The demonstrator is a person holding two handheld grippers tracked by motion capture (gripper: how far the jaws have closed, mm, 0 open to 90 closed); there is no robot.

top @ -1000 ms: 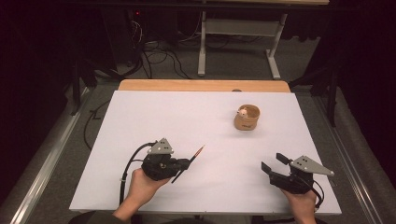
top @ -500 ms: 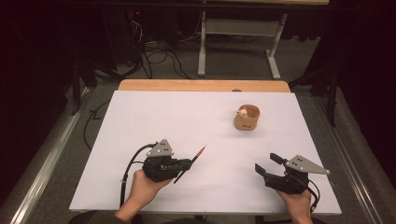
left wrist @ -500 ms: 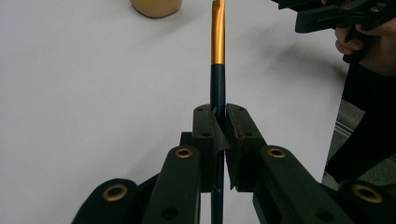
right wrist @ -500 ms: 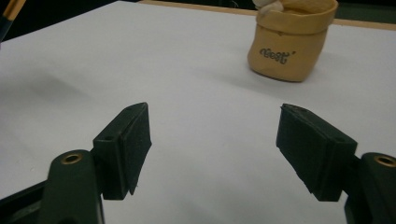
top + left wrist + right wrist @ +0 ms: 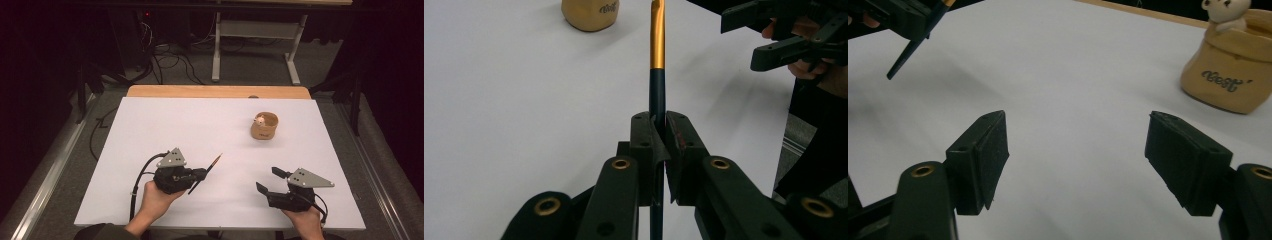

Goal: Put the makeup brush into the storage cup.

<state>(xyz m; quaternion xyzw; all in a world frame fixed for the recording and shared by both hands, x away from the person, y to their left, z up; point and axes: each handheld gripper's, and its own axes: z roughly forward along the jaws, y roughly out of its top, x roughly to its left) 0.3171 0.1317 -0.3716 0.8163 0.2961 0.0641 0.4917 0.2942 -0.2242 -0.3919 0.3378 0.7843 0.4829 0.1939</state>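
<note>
The left gripper (image 5: pixel 202 174) is pinching the brush (image 5: pixel 206 172), its tip slanting toward the table's far-right corner, while the right gripper (image 5: pixel 272 180) is spreading empty jaws just beside it.

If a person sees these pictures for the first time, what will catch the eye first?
Probably the left gripper, near the front left of the white table, shut on a thin dark brush with a golden band that points up and away. Next, the right gripper at the front right, its jaws wide open with nothing between them. Farther back on the right stands a small tan pot with a little bear figure at its rim.
</note>
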